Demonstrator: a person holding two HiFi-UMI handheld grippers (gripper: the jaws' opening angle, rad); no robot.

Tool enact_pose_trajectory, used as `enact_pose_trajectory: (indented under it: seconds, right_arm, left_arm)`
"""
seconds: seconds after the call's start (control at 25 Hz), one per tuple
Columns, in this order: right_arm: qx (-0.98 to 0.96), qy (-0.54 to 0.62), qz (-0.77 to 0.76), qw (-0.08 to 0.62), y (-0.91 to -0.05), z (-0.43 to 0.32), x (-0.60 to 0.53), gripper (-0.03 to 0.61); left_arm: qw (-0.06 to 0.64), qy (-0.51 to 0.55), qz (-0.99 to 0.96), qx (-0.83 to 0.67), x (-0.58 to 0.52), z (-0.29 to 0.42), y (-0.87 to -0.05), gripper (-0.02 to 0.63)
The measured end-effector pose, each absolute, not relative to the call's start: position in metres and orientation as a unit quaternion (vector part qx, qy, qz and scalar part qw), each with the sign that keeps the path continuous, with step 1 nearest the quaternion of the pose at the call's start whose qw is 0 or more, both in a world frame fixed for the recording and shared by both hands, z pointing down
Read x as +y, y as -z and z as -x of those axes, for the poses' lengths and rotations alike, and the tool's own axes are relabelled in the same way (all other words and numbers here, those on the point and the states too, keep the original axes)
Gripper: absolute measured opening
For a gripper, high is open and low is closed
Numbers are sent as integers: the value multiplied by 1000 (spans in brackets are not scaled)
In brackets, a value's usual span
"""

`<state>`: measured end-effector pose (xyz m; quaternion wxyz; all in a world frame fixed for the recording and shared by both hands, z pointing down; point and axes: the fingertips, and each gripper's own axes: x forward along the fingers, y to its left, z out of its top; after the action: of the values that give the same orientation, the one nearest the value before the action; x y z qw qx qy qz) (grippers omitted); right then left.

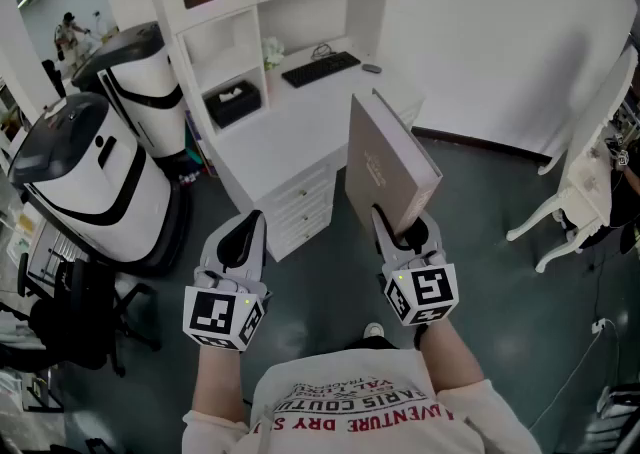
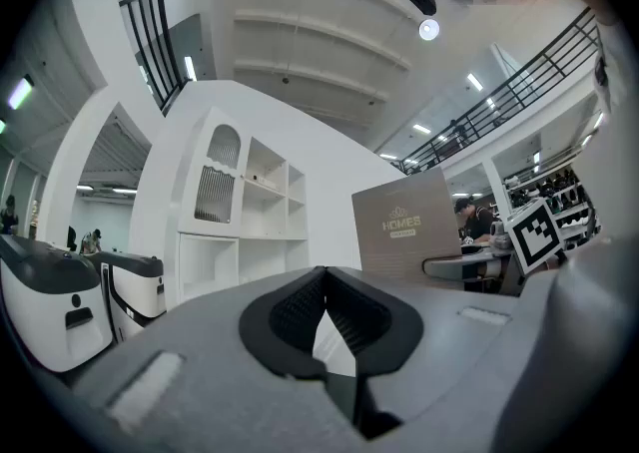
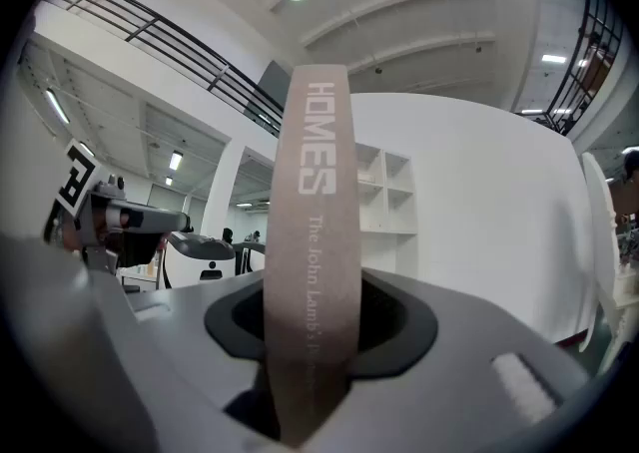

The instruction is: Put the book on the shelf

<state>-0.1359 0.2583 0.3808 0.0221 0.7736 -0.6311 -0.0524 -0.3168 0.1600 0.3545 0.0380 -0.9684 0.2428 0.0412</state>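
Note:
A large tan hardcover book (image 1: 385, 167) marked HOMES stands upright in my right gripper (image 1: 405, 234), which is shut on its lower edge. In the right gripper view the book's spine (image 3: 312, 241) runs up between the jaws. The book's cover (image 2: 404, 233) also shows in the left gripper view, off to the right. My left gripper (image 1: 240, 242) hangs beside it on the left, shut, with nothing between its pads. The white shelf unit (image 1: 270, 2) with open compartments rises behind a white desk (image 1: 300, 127), ahead of both grippers.
On the desk lie a black keyboard (image 1: 320, 68), a small mouse (image 1: 371, 68) and a dark tissue box (image 1: 233, 102). Two white-and-black machines (image 1: 85, 177) stand at the left. A white chair (image 1: 580, 182) is at the right. A black office chair (image 1: 70, 317) sits lower left.

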Motion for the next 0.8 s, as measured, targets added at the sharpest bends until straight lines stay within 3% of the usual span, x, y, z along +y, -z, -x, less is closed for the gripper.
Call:
enact_pose_trajectory:
  seconds: [0.44,0.8]
  right_arm:
    - [-629,49,-776,21,-384,137,249,167]
    - [-636,39,-770,8,-390,97,224,167]
  left_arm:
    - [33,-48,969,240,151,318,-357,5]
    - [28,-37,968,246,126,285,-371,5]
